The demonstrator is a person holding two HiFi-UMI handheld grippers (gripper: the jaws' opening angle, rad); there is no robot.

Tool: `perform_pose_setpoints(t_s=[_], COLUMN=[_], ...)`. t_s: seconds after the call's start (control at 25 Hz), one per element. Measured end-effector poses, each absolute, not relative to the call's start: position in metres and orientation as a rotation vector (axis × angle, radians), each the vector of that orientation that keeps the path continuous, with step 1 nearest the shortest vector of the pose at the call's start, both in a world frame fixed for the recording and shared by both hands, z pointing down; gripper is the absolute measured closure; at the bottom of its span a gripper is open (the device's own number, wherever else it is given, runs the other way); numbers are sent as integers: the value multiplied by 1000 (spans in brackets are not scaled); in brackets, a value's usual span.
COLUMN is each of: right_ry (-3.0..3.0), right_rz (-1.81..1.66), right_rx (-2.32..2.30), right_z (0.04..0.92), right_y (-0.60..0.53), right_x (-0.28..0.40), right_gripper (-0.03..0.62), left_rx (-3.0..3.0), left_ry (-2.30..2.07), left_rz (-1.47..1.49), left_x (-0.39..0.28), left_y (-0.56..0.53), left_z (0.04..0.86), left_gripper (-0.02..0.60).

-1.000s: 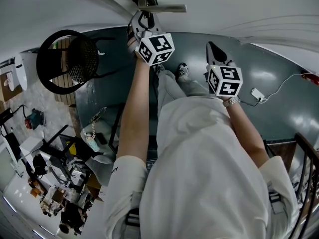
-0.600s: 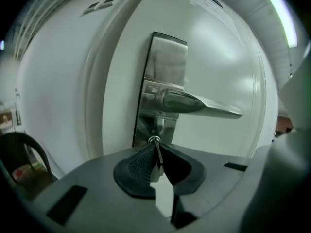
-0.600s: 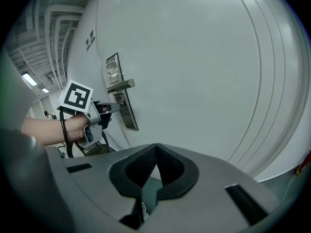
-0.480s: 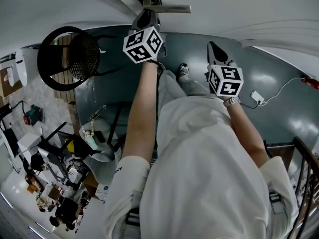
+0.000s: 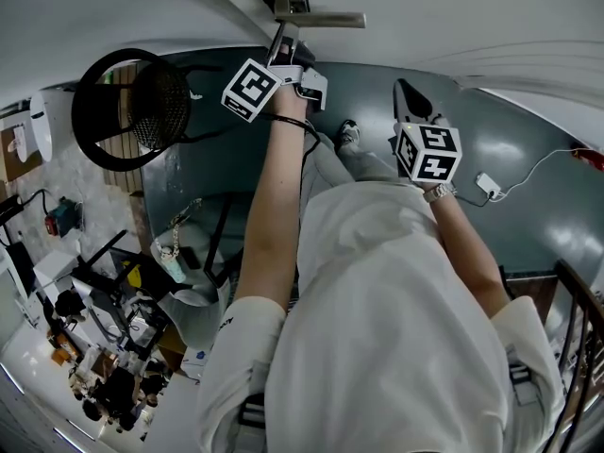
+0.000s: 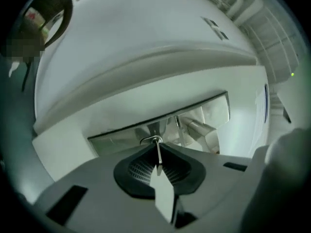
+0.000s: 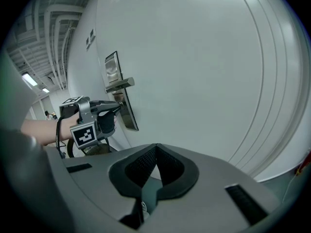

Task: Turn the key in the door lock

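Underfoot, glossy grey-blue floor (image 5: pixel 528 206), with a white cable and plug block (image 5: pixel 488 179) loose on it toward the right. Off to the left, a black round mesh chair (image 5: pixel 132 111); lower down on that side, a cluttered workbench (image 5: pixel 104 366). At the lower right corner, a dark railing (image 5: pixel 578 338). Overhead in the right gripper view, pale ceiling pipes (image 7: pixel 46 28).

Straight ahead, a broad white door (image 7: pixel 209 72), smooth and plain, with faint raised lines down its right side. On the door, brushed-metal lock hardware: a small upper plate (image 7: pixel 112 68), a lever handle (image 7: pixel 120 84) set level beneath it, and a long lower plate (image 7: pixel 129 115) under that.

Left gripper (image 5: pixel 283 41) held level against the door just below the lever handle, at the lower plate. Jaws just lately closing, pinched on the thin key (image 6: pixel 157 157), which shows edge-on between the dark ribbed pads (image 6: pixel 138 169). Key's far end seated in the keyhole of the lower plate.

Right gripper (image 5: pixel 408 97) well apart from the lock, tilted down toward the floor, jaws pressed together with nothing between them.

Below both, a white shirt (image 5: pixel 396 347) and bare forearms reaching up to the grippers.
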State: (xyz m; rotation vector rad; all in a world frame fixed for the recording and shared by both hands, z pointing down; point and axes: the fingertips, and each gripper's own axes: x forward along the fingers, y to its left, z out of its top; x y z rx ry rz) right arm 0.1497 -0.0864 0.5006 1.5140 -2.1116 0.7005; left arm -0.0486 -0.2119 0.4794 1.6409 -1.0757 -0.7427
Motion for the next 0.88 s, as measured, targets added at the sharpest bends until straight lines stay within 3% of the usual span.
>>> perform_pose_setpoints(t_s=[0.44,0.84,0.88], right_ry=[-2109,-2116,-2117], right_rz=[706,715,716], right_rx=[1511,1493,1491], right_z=[503,504,505], right_y=[-86,-88,-88], right_x=[146,141,141], right_gripper=[594,594,594], left_rx=[841,957,987], left_ry=[-585,-639,-651], left_rz=[-1341,-1261,-1251], left_x=[-52,-54,-55], left_y=[-206,-208,-207], left_z=[491,488,487], left_gripper=[554,549,518])
